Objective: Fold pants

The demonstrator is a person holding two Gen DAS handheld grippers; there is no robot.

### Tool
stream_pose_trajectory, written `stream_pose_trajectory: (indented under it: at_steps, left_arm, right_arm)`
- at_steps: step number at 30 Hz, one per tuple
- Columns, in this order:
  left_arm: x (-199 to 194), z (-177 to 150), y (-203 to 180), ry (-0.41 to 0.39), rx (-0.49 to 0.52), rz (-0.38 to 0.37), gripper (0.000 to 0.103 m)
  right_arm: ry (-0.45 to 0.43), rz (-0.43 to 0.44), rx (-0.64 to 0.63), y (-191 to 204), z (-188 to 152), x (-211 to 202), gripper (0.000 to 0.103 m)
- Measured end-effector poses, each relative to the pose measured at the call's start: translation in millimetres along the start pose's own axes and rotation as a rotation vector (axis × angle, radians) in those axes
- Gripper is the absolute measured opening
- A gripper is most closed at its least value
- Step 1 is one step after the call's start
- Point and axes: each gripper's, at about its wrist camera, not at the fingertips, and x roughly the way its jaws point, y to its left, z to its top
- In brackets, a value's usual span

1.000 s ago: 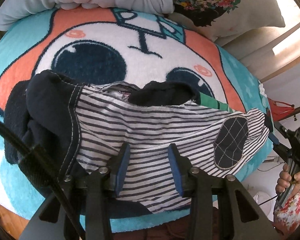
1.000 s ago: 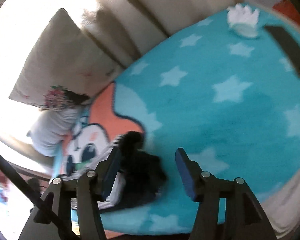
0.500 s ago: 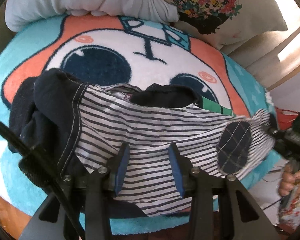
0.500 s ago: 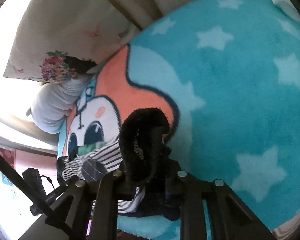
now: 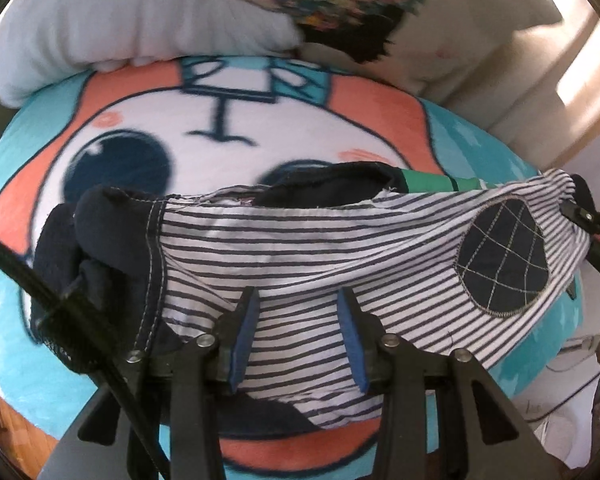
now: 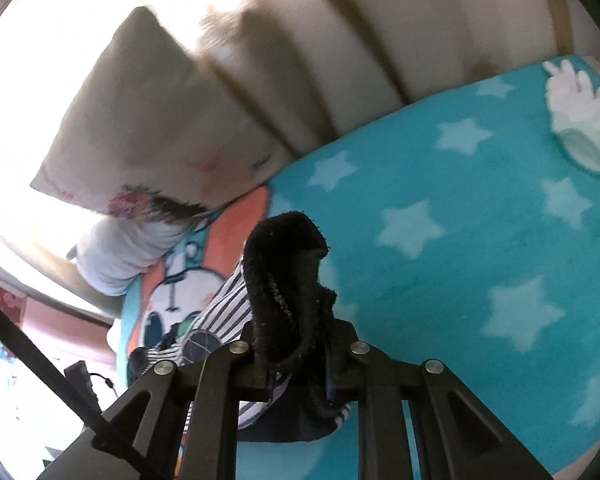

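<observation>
The pants (image 5: 308, 256) are white with navy stripes, dark fleece cuffs and a dark oval knee patch (image 5: 504, 260). They lie bunched on a cartoon-face blanket (image 5: 236, 120). My left gripper (image 5: 296, 336) is open, its blue pads over the striped cloth near the lower edge. My right gripper (image 6: 296, 364) is shut on the dark fleece end of the pants (image 6: 288, 276) and holds it lifted off the blanket; it shows at the right edge of the left wrist view (image 5: 592, 228), pulling the cloth taut.
A white pillow (image 5: 132, 28) and a floral cushion (image 5: 380, 4) lie at the head of the bed. The teal star blanket (image 6: 480, 248) spreads right, with a white cloth item (image 6: 576, 116) at its far edge. Wood floor (image 5: 4, 432) lies below left.
My right gripper closed on the dark fleece end and lifted it, stretching the striped leg to the right. My left gripper stayed open over the cloth.
</observation>
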Motion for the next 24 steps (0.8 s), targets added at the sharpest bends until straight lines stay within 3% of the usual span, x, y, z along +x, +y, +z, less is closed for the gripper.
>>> stream_pose_trajectory:
  at_steps: [3,5,8,11,16,20,22,24]
  left_arm:
    - [2.5,1.4,-7.1,0.008,-0.004,0.024,0.039]
    - [-4.6,0.5,-1.7,0.036,-0.045,-0.013,0.039]
    - [-32.2,-4.2,15.7,0.02,-0.122,-0.092,0.039]
    - [-54.5,-8.8,41.5,-0.029,-0.217,-0.083,0.042]
    - [-39.1,-10.5,68.4,-0.013,-0.299,0.007,0.042]
    - [-18.3,-18.2,56.4,0.046,-0.221,0.09,0.041]
    - [-20.5,-20.2,51.1,0.043,-0.188,0.095,0.042]
    - [-28.1,-23.2,56.4,0.041,-0.208,0.052,0.042]
  right_arm:
    - [0.028,-0.062,-0.004,-19.6,2.1,4.2,0.027]
    - [0.028,-0.121,-0.012,-26.8,2.3,4.4,0.028]
    - [-0.021,-0.153,-0.009,-34.4,8.4,-12.0,0.033]
    - [-0.079,-0.169,-0.029,-34.0,15.0,-35.6,0.034]
    - [-0.06,-0.134,-0.095,-7.4,13.6,-32.8,0.034]
    - [0.015,-0.095,-0.163,28.5,-1.4,-2.0,0.034]
    - [0.061,-0.071,-0.214,52.8,-11.5,15.4,0.034]
    - [0.096,-0.046,-0.262,73.6,-20.9,28.7,0.034]
